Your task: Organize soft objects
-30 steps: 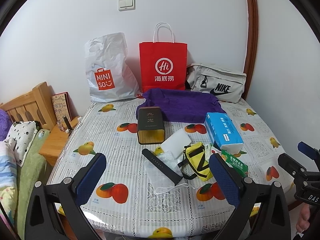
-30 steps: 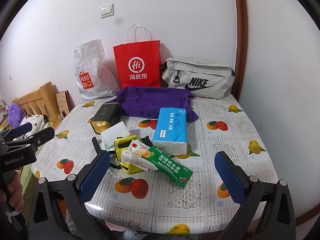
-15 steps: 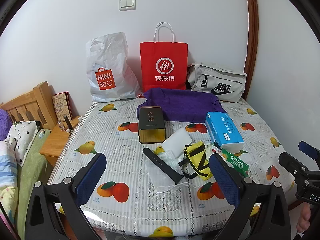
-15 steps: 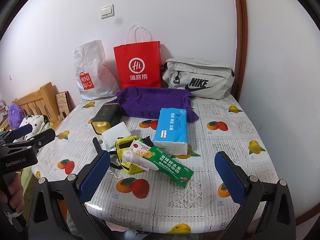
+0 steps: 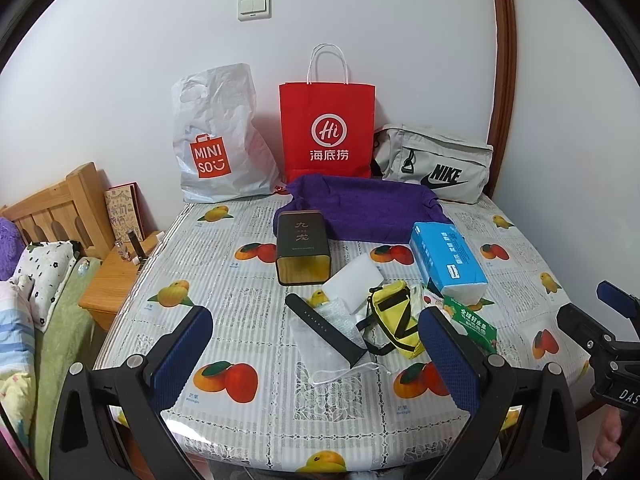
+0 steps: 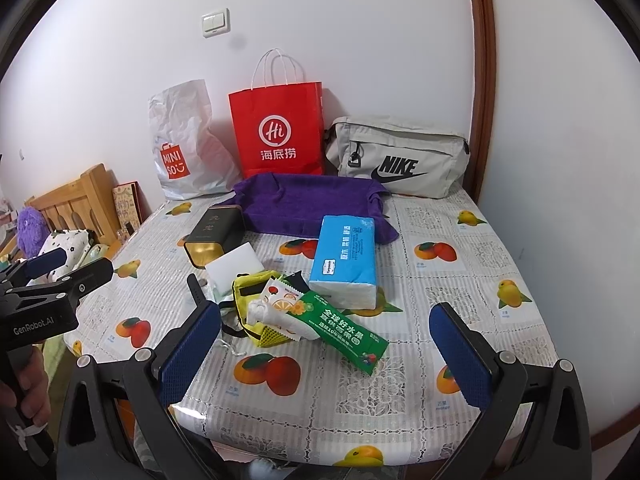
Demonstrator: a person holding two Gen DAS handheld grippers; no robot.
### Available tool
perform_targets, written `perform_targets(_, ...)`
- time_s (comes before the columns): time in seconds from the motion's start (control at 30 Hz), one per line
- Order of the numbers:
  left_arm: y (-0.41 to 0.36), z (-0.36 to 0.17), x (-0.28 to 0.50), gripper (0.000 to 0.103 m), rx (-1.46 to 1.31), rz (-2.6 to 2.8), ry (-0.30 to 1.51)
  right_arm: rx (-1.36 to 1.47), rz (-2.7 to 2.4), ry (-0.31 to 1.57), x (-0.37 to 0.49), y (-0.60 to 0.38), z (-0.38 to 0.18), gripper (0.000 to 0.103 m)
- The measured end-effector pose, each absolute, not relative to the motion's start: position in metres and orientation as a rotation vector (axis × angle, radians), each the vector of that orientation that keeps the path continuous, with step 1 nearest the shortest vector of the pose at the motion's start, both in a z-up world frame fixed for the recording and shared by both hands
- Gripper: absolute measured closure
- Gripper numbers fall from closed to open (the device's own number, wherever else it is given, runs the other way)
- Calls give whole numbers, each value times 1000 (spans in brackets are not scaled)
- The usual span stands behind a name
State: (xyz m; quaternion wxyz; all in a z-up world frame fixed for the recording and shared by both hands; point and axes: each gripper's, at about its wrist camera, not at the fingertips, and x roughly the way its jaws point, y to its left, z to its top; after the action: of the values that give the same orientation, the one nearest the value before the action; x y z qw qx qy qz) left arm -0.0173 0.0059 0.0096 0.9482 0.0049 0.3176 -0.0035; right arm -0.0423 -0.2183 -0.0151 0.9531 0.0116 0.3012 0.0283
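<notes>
**Grippers empty above cluttered table**

Left gripper [image 5: 316, 354] and right gripper [image 6: 325, 346] both gape wide, holding nothing. Purple towel [image 5: 368, 210] lies at the table's [image 6: 460, 280] rear, its front edge hidden behind tin [image 5: 303, 246] and tissue pack [image 6: 346, 262]. Yellow pouch [image 6: 250, 300] partly buried.

— What is surrounding the worktop [image 5: 248, 320]?
— A white wall [image 5: 160, 40] is rising behind it, carrying a light switch [image 5: 254, 6]. A brown door frame [image 5: 503, 60] is running up on the right.
— And left?
— A wooden headboard [image 5: 56, 208] and nightstand [image 5: 112, 284] are standing beside bedding [image 5: 24, 320].
</notes>
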Motion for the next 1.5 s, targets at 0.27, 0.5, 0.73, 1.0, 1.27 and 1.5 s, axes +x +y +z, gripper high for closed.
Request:
perform_targets(0.27,7,9,-17,0,13,-8,646,27,56,616,-43,-217,-15,0)
perform_targets(0.5,9,4,-23,0,7,-11,653,28,54,613,-44,-217,-15,0)
perform_targets(0.73,8,1,-24,0,4,-24,655,27,56,607,-44,-218,-15,0)
perform_targets(1.0,8,-14,-4,0,-9,-58,727,46,63,611,-37,-224,-21,0)
perform_targets(1.27,12,-43,15,0,-28,-80,790,65,68,646,-20,-229,-42,0)
perform_targets(1.5,20,-66,30,0,-48,-56,811,59,98,687,-2,-228,-70,0)
